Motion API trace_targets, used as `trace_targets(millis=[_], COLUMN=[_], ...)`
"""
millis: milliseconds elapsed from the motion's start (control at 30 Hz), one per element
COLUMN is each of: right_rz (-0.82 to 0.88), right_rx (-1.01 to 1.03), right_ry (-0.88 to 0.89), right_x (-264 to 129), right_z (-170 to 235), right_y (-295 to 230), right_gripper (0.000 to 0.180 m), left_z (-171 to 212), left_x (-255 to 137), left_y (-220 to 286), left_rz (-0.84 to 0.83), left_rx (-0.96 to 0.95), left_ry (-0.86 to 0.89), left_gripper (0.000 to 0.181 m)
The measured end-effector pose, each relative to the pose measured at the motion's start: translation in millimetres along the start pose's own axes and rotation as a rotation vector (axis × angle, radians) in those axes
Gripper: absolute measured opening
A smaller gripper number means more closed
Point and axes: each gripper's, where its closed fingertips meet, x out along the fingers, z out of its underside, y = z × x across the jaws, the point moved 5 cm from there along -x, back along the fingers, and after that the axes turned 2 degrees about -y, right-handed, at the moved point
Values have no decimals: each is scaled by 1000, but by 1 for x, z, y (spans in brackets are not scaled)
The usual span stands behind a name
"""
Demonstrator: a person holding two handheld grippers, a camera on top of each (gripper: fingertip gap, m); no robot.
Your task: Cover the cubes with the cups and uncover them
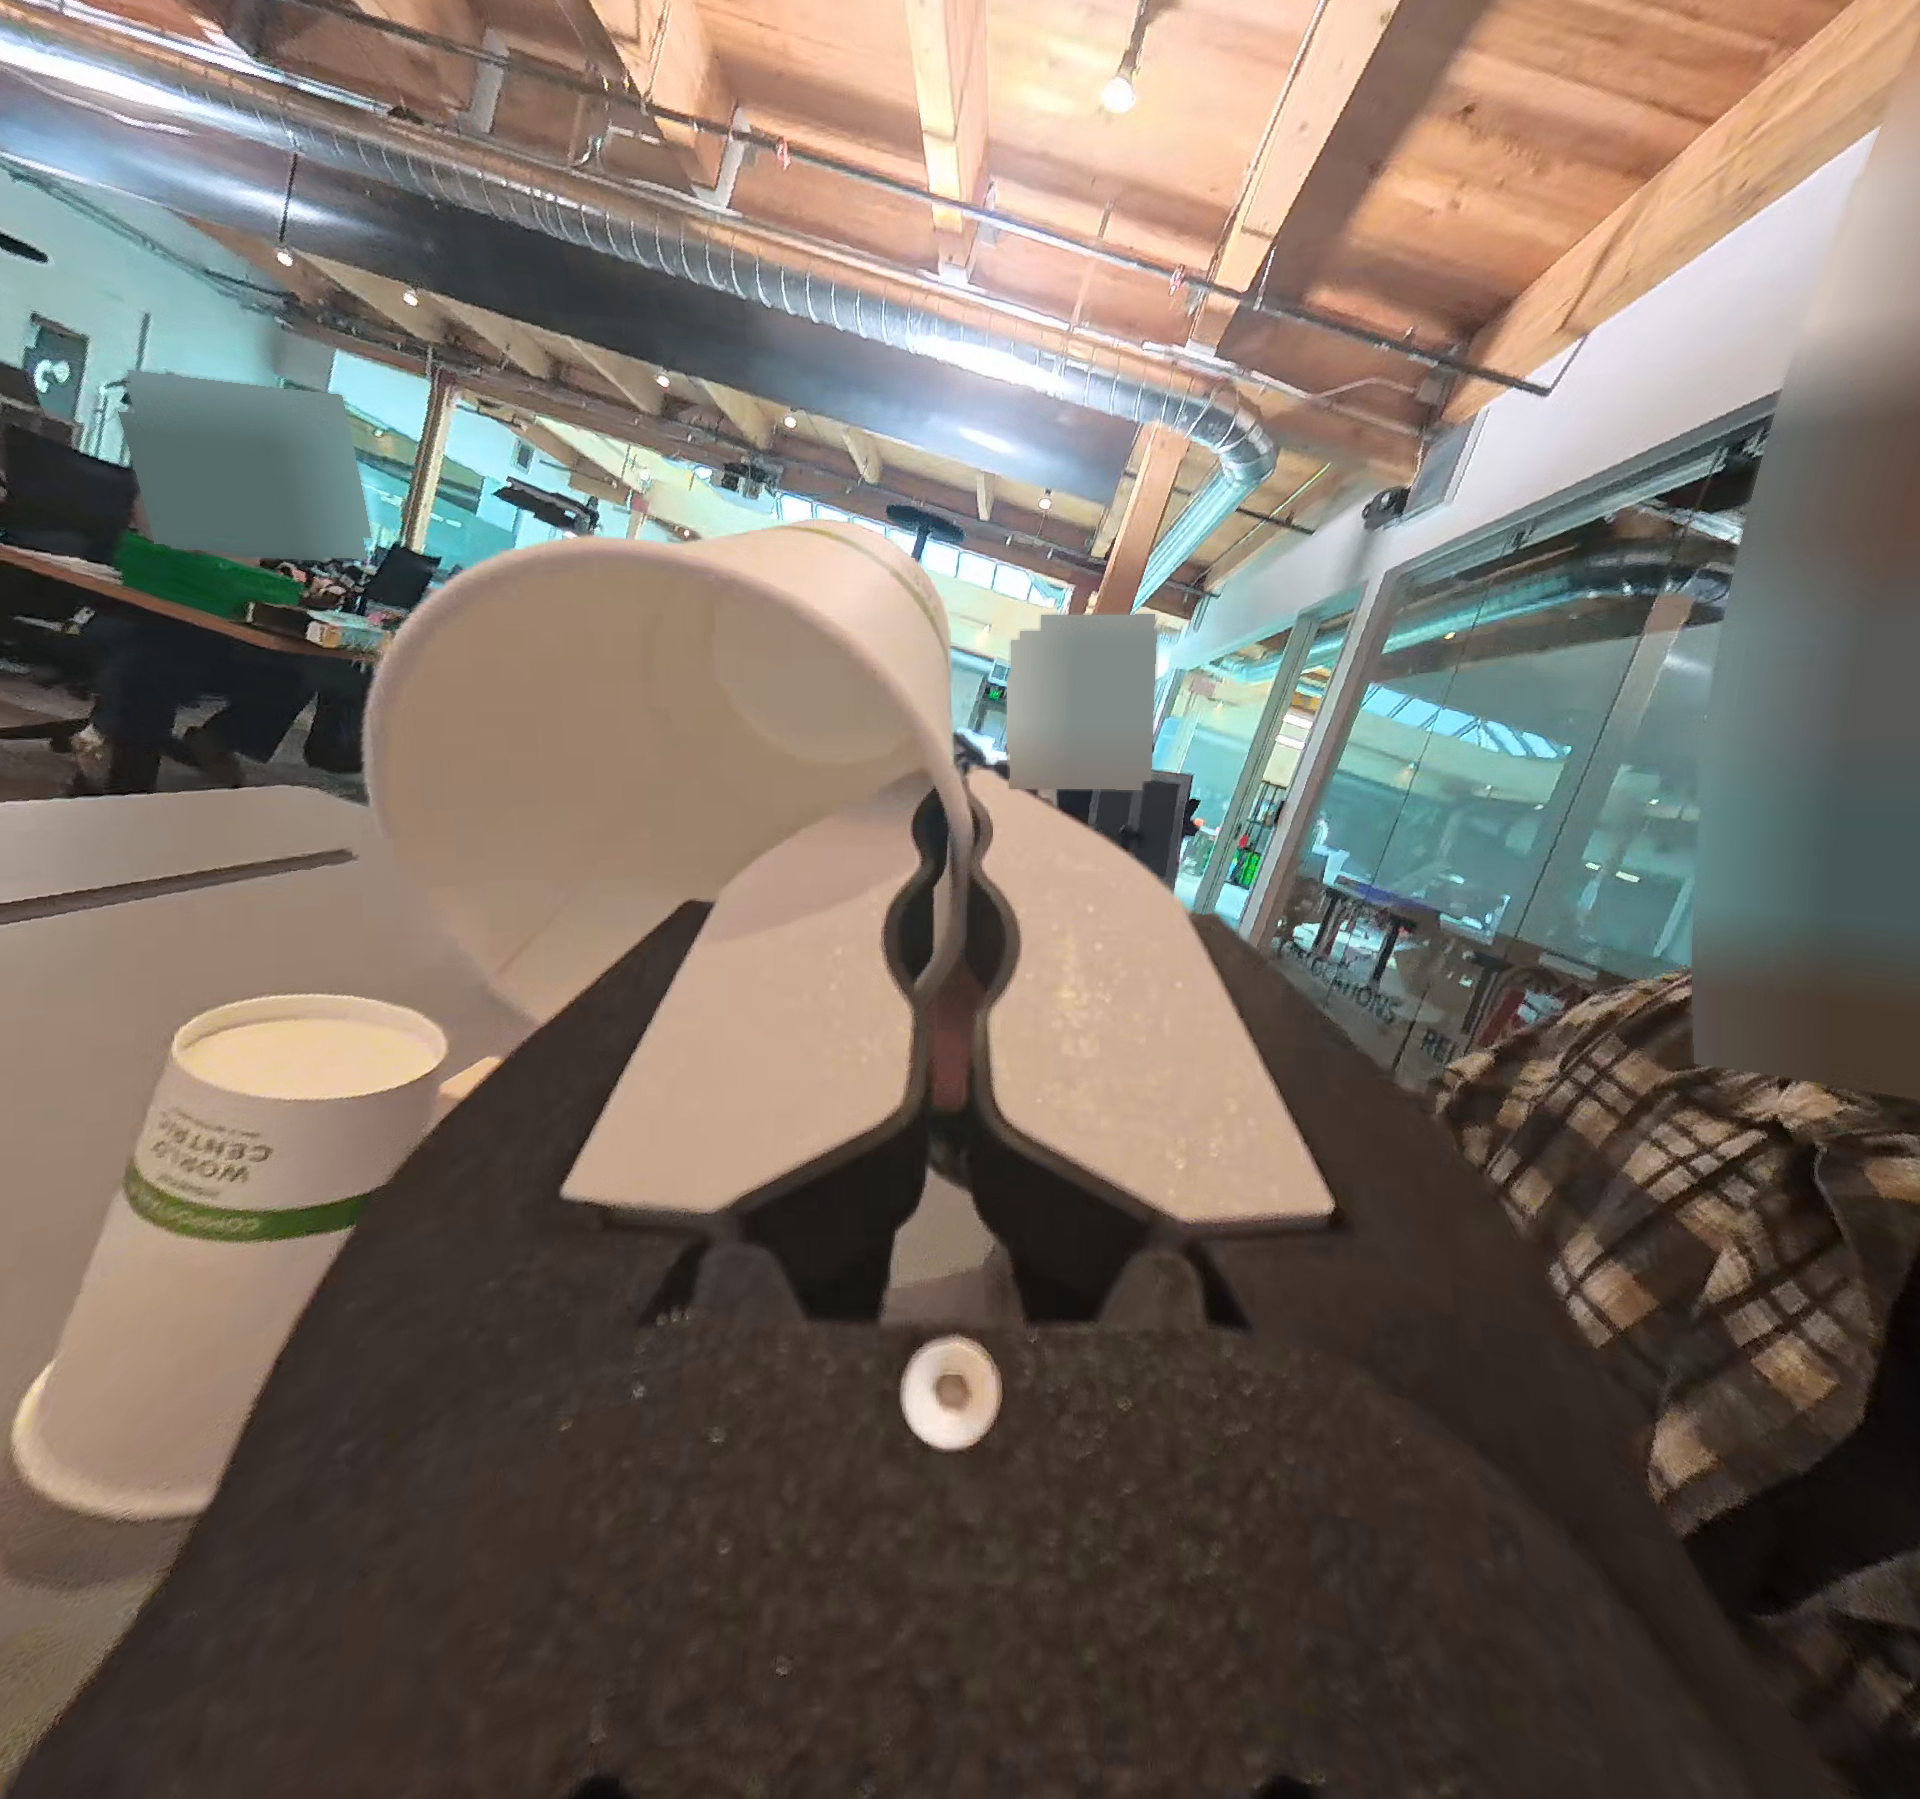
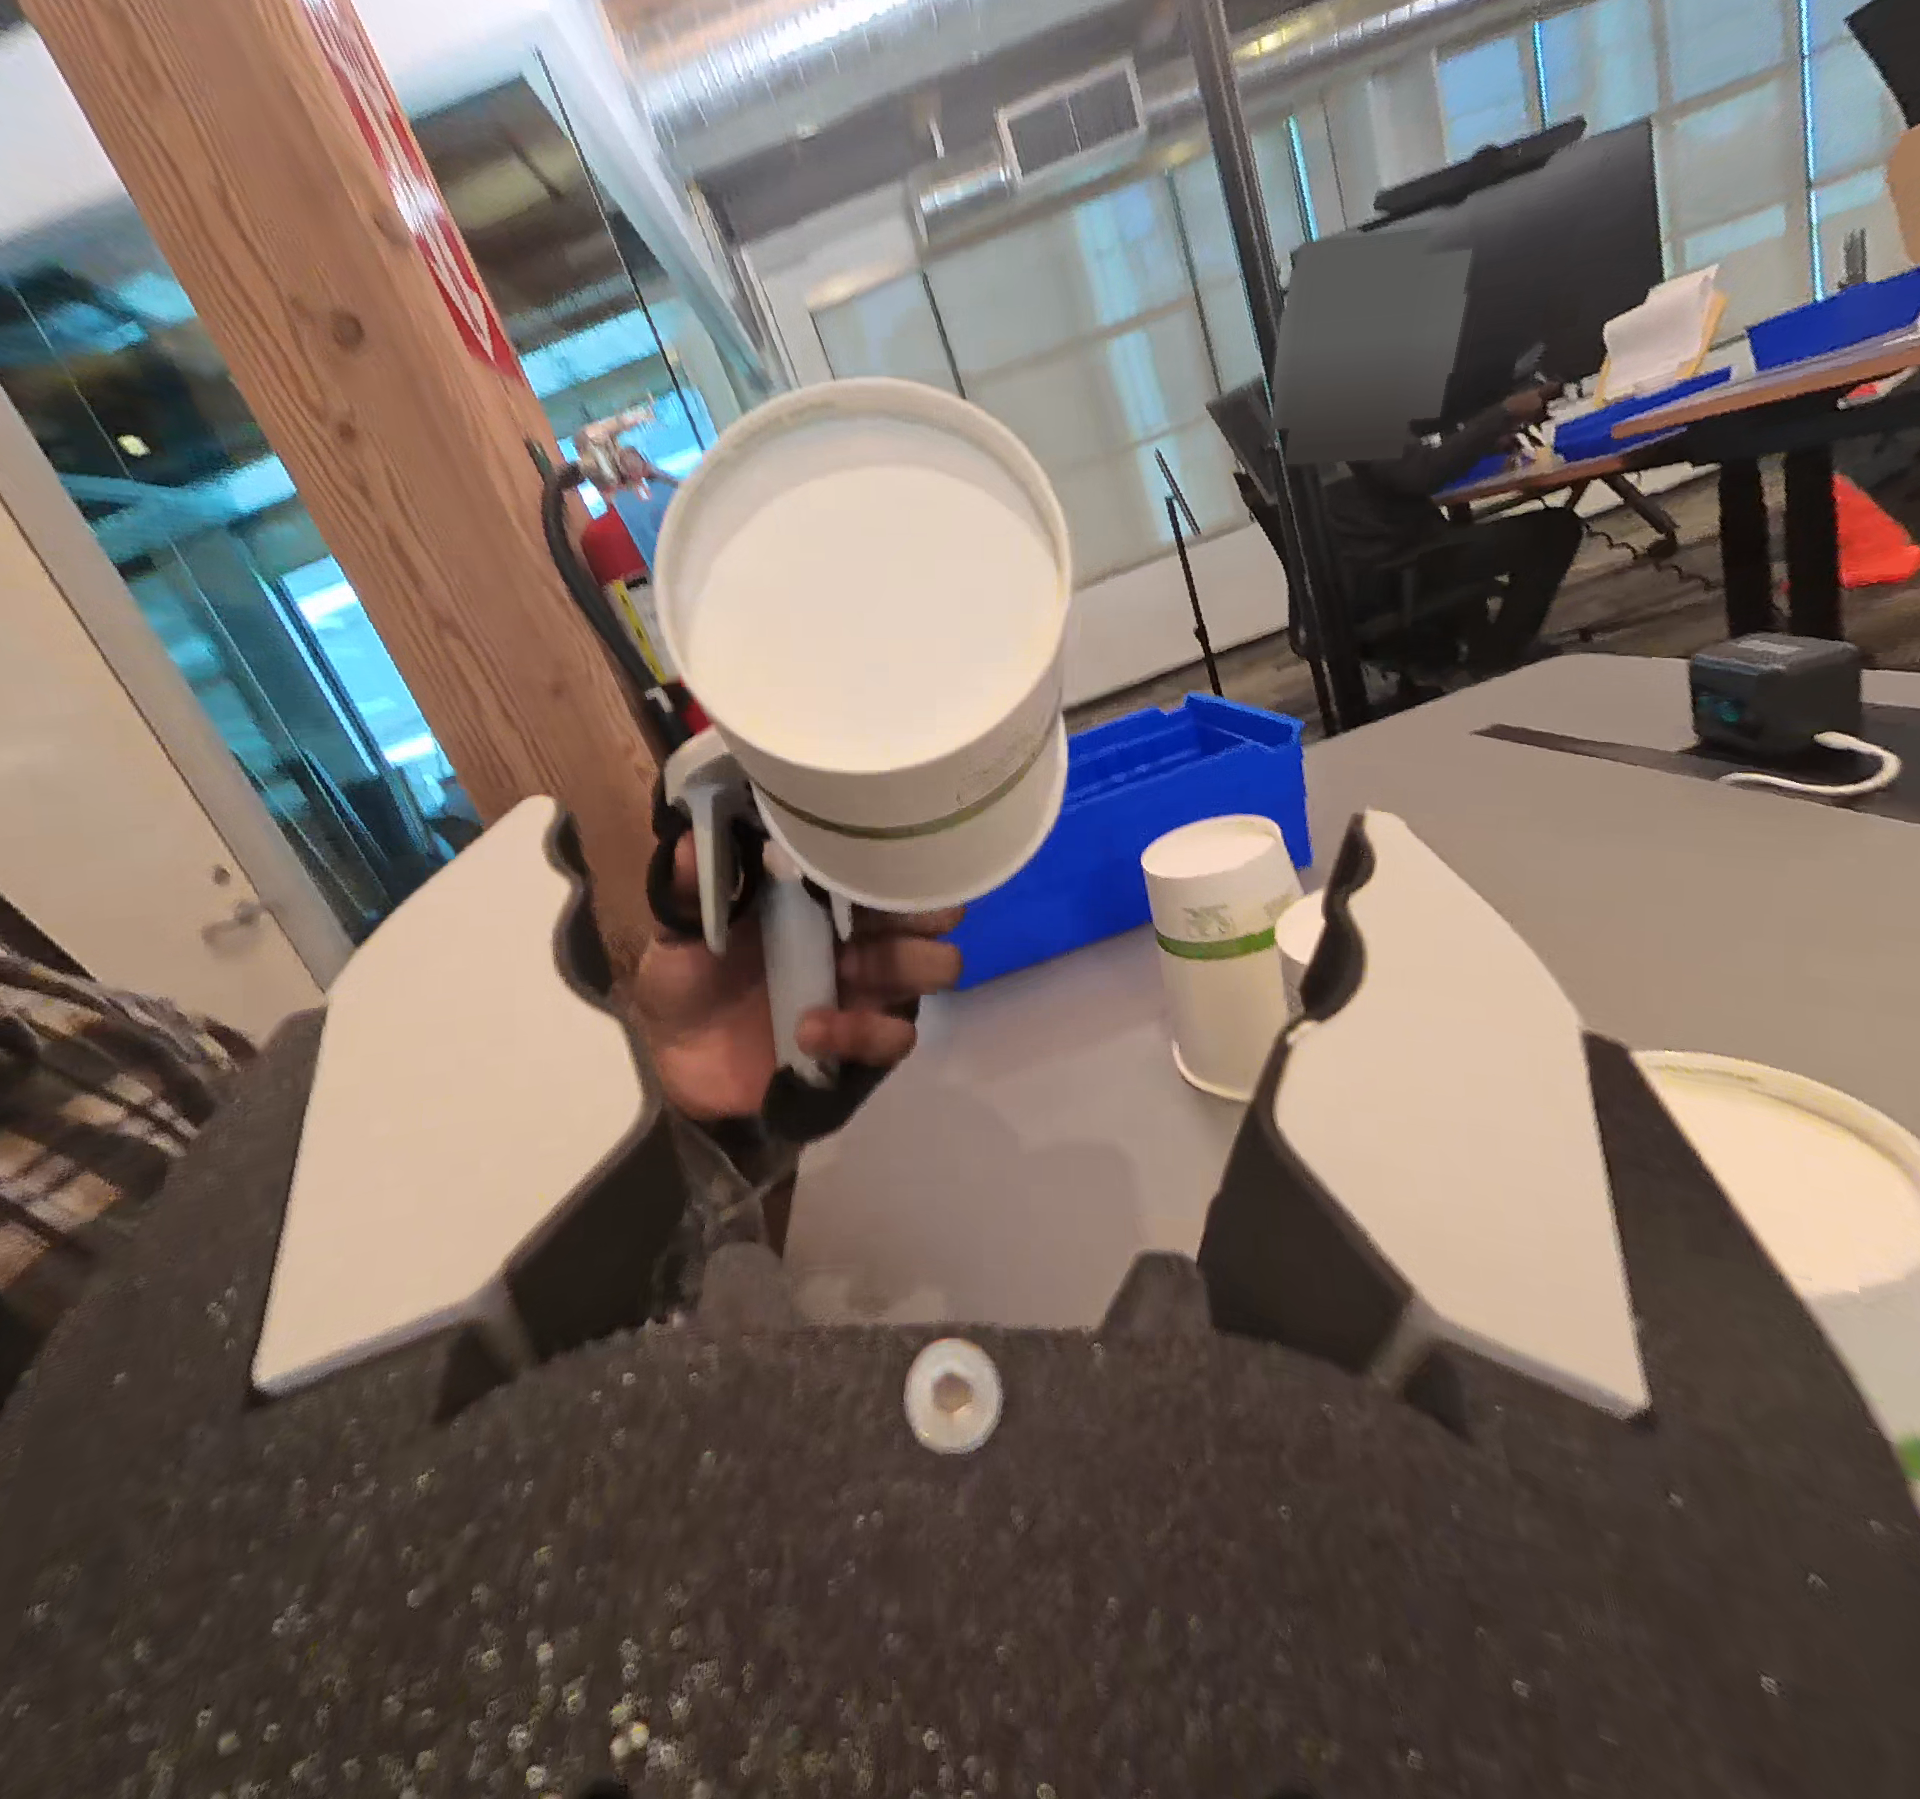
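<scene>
My left gripper (image 1: 961, 814) is shut on the rim of a white paper cup (image 1: 644, 710) and holds it tilted in the air, mouth towards the camera. The right wrist view shows that same cup (image 2: 873, 627) raised bottom-first, held by the left gripper (image 2: 769, 876) in a person's hand (image 2: 727, 1022). My right gripper (image 2: 961, 819) is open and empty, its fingers wide apart above the grey table (image 2: 1039, 1126). Upside-down cups with green bands stand on the table: one at lower left (image 1: 239, 1261), one past the right finger (image 2: 1216, 949), one close at the right edge (image 2: 1787, 1188). No cube shows.
A blue bin (image 2: 1164, 814) sits at the table's far edge. A black device with a white cable (image 2: 1766, 700) lies at the far right. A wooden post (image 2: 312, 347) stands behind the table. A plaid sleeve (image 1: 1662, 1282) is at the right.
</scene>
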Motion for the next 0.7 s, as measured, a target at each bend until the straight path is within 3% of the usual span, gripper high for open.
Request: trace_targets(millis=[267,300,367,467,600,700], right_rz=[-91,-96,-130,-89,-29,107], right_rx=[106,107,94,68,6,-137], right_ry=[189,194,217,170,97,-43], right_x=[21,22,18,11,-10,-34], right_z=[-4,-5,-11,-13,-28,-43], right_y=[-5,-5,-6,-2,3,14], right_gripper=[129,126,97,95,94,95], left_z=[18,22,31,42,47,42], left_x=[17,19,22,25,20,6], left_y=[0,-1,-3,-7,-16,-23], left_rz=[34,36,26,-6,-139,-266], left_rx=[-55,-67,-84,-86,-27,37], left_ry=[54,42,10,-75,-194,-289], left_gripper=[0,0,0,1,22,47])
